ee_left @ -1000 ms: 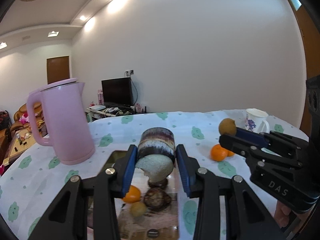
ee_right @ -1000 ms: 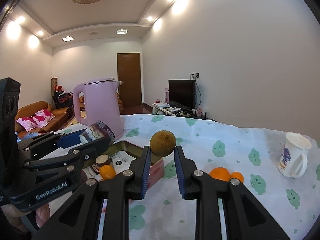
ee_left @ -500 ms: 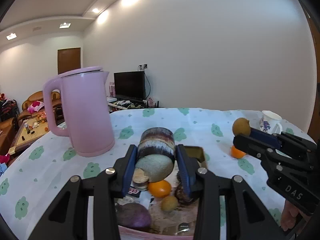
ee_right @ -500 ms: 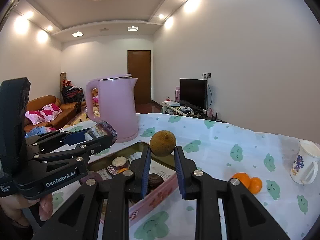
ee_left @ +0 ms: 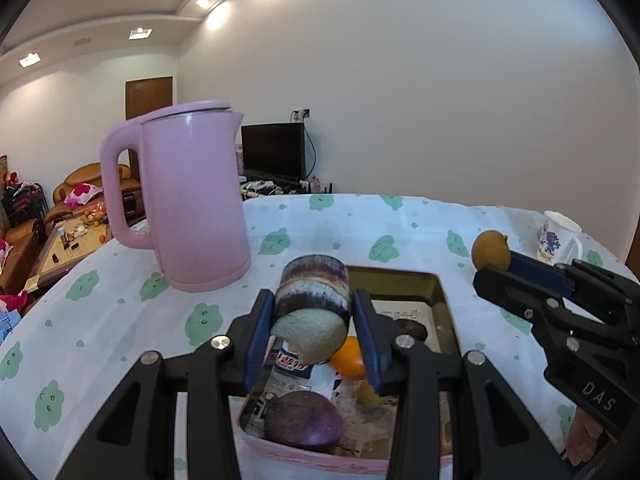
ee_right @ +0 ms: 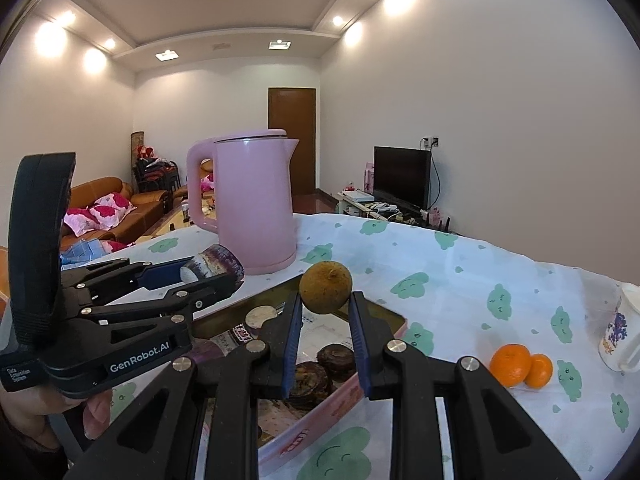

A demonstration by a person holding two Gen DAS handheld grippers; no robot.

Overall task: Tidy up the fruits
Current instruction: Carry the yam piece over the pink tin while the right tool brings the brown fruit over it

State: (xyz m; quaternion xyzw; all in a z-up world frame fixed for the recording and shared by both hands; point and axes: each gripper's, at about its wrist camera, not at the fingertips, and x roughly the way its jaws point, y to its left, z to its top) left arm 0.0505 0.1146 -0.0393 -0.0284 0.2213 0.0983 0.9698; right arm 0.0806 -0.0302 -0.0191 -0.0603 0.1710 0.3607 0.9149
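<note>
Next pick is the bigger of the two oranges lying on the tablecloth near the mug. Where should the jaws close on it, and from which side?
Grip the bigger orange across its round middle, coming from above. The smaller orange touches its mug-side flank, so set the fingers on the near and far faces. The cloth there is bare. Both grippers are full; free one first.

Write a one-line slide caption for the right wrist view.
Right hand-held gripper grips a brown round fruit above the pink tray; two oranges remain on the tablecloth.
</note>
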